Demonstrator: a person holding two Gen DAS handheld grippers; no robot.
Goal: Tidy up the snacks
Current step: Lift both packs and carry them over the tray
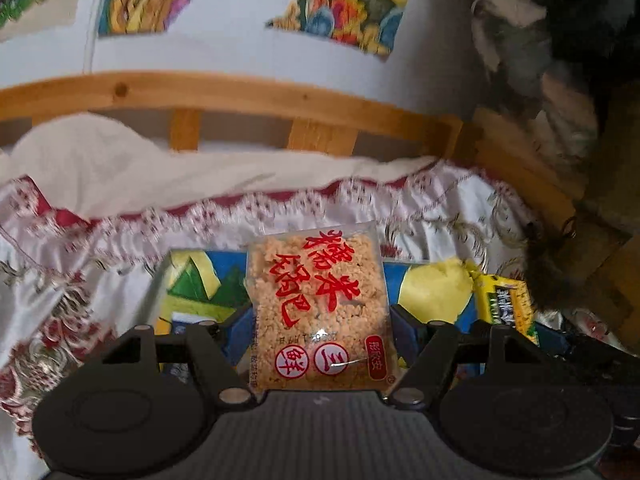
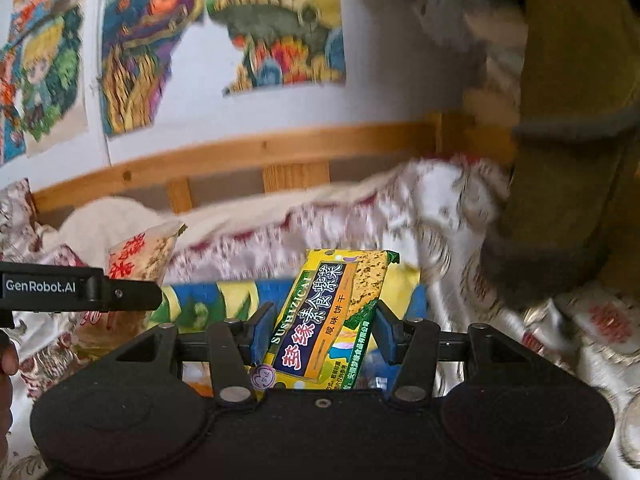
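My left gripper is shut on a clear packet of orange rice crisps with red characters, held above a blue, yellow and green box. The same packet and the left gripper's black body show at the left of the right wrist view. My right gripper is shut on a yellow and green cracker packet with a dark blue label, held over the same colourful box. That cracker packet also shows at the right of the left wrist view.
A floral red and white bedspread covers the bed. A wooden rail runs along the wall behind, with colourful pictures above it. A mustard yellow garment hangs at the right.
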